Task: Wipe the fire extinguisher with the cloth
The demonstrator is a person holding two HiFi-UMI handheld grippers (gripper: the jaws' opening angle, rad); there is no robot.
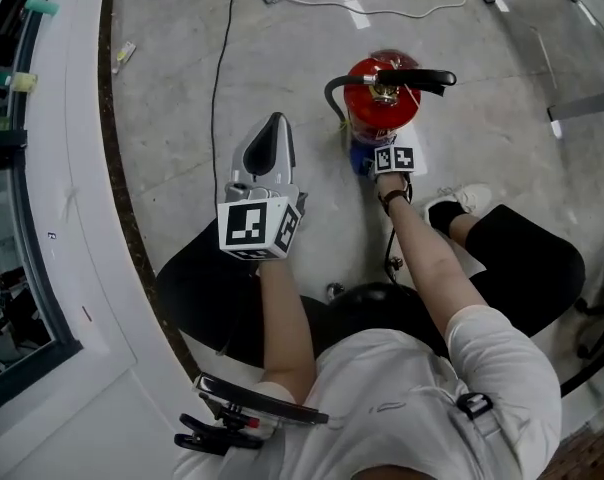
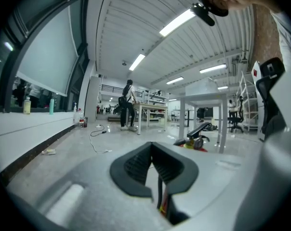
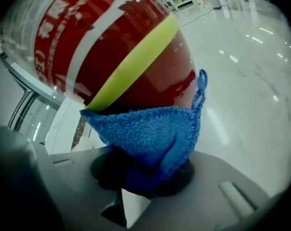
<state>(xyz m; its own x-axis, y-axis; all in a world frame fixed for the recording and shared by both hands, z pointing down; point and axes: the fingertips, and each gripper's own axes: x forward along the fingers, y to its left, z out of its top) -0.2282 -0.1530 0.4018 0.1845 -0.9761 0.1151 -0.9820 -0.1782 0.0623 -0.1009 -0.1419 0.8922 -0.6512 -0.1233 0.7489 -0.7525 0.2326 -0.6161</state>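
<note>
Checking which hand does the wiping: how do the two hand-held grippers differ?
The right hand-held gripper is shut on the blue cloth, pressed against the red fire extinguisher; the left hand-held gripper is shut on nothing. The right sits low beside the extinguisher; the left is held apart from it. Both carry a marker cube.

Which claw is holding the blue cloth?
The right claw: it is shut on the blue cloth, held against the red fire extinguisher. The left claw is shut with nothing between its jaws, off to the side.
</note>
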